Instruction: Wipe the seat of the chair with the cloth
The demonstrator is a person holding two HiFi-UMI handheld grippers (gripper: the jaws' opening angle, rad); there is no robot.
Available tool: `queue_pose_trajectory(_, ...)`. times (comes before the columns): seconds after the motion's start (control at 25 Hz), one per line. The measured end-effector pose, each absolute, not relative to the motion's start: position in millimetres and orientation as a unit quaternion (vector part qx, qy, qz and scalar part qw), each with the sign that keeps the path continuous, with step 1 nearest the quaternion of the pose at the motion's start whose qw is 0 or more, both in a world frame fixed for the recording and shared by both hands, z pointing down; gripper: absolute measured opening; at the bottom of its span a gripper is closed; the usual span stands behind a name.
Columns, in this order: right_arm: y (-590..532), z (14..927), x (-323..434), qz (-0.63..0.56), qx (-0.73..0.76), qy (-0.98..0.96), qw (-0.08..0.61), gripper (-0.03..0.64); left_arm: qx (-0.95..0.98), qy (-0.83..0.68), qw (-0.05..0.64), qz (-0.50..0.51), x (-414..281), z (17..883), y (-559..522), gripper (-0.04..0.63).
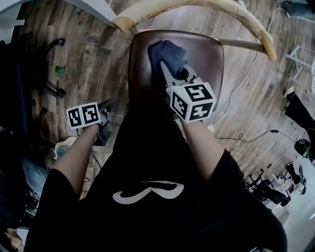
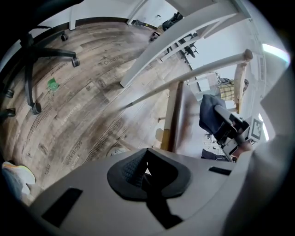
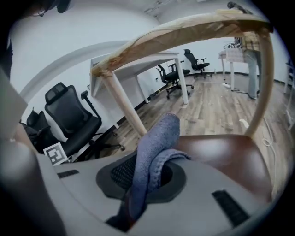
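Head view: right gripper [image 1: 166, 63] reaches out over the chair seat [image 1: 209, 59], jaws clamped on the blue cloth [image 1: 167, 51]. The bunched cloth sits at roughly 11 o'clock on the seat and looks pressed onto the brown surface, which is how you'd hold it for a wiping stroke. Most of the seat toward 3 o'clock is bare. Left gripper [image 1: 107, 106] hangs off the seat at about 8 o'clock, over the wood floor [image 1: 74, 54]. My guess is it's parked clear so it doesn't block the stroke. The curved wooden backrest [image 1: 206, 6] is at 12 o'clock. Left gripper view: left gripper [image 2: 145, 174] has its jaws drawn narrow, only a sliver of light between the pads and nothing held. At 3 o'clock the seat [image 2: 180, 115] shows edge-on, with the cloth [image 2: 209, 110] and right gripper [image 2: 230, 129] on it. Right gripper view: right gripper [image 3: 140, 186] is pinched on a fold of cloth [image 3: 154, 147] that bulges out past the pads, so fabric rather than jaw meets the seat [image 3: 226, 156]. The seat spreads toward 3 o'clock, under the backrest [image 3: 184, 27]. I'd say the wipe is under way, and how much is done can't be told from here.
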State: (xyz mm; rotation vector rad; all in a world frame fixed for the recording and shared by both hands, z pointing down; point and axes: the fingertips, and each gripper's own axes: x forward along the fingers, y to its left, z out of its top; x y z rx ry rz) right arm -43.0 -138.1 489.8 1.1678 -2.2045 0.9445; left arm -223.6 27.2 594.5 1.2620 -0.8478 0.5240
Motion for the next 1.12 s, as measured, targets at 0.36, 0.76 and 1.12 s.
queue_pose_trajectory(0.36,-100.3,508.8,-124.9,0.377,0.338,-0.827,0.243,0.043,0.551,-0.387,0.705,0.221,-234.4,603.5,47.0,0.014)
queue_pose_trajectory(0.76,-90.0,551.7,-130.4,0.358,0.321,-0.825,0.297,0.044,0.548,-0.391,0.705,0.223,-240.5,605.5,52.3,0.014)
queue_pose_trajectory(1.12,-90.7,556.3,-128.2,0.316,0.306,-0.837,0.327,0.044,0.547,-0.394,0.704,0.223,-237.4,605.8,50.4,0.014)
